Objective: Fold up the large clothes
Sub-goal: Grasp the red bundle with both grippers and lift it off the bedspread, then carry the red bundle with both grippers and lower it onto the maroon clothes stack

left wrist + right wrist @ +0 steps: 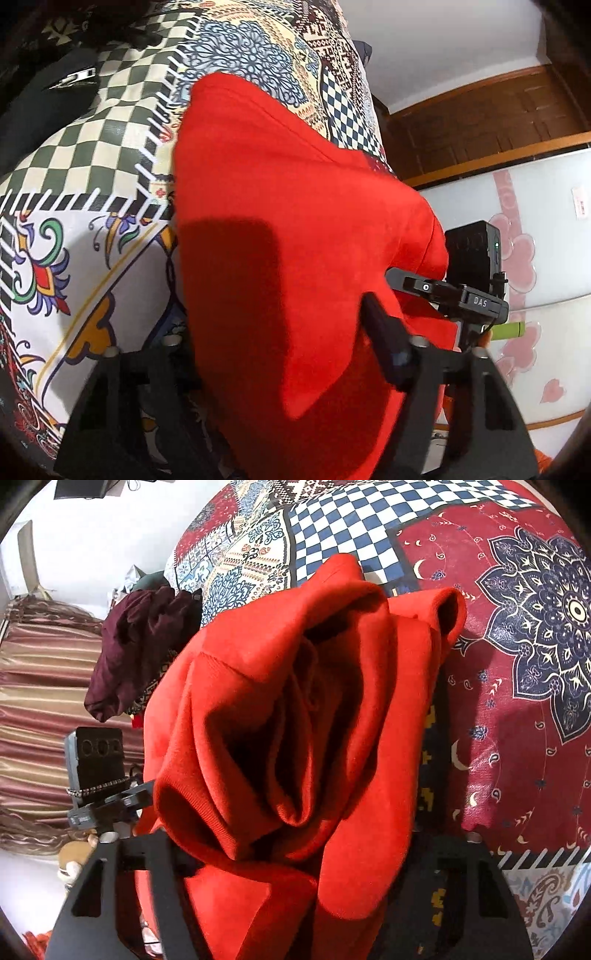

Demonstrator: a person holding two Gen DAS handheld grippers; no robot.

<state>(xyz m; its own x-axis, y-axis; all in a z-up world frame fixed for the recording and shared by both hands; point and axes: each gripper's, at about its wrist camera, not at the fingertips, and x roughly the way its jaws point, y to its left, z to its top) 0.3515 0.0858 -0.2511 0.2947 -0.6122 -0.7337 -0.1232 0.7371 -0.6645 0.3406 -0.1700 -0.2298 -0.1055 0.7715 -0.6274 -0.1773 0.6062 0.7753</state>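
Across centre frame, my left claw (295,369) and right claw (295,853) each pinch the bunched red fleece garment (295,709) above the patterned patchwork bedspread (517,664).

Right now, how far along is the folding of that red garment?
Early to midway, I'd judge. Done: nothing looks neatly folded. In hand: the red garment hangs bunched, draped over both grippers, left gripper and right gripper, above the patterned bedspread. Left: flattening and folding; a maroon garment lies crumpled nearby.
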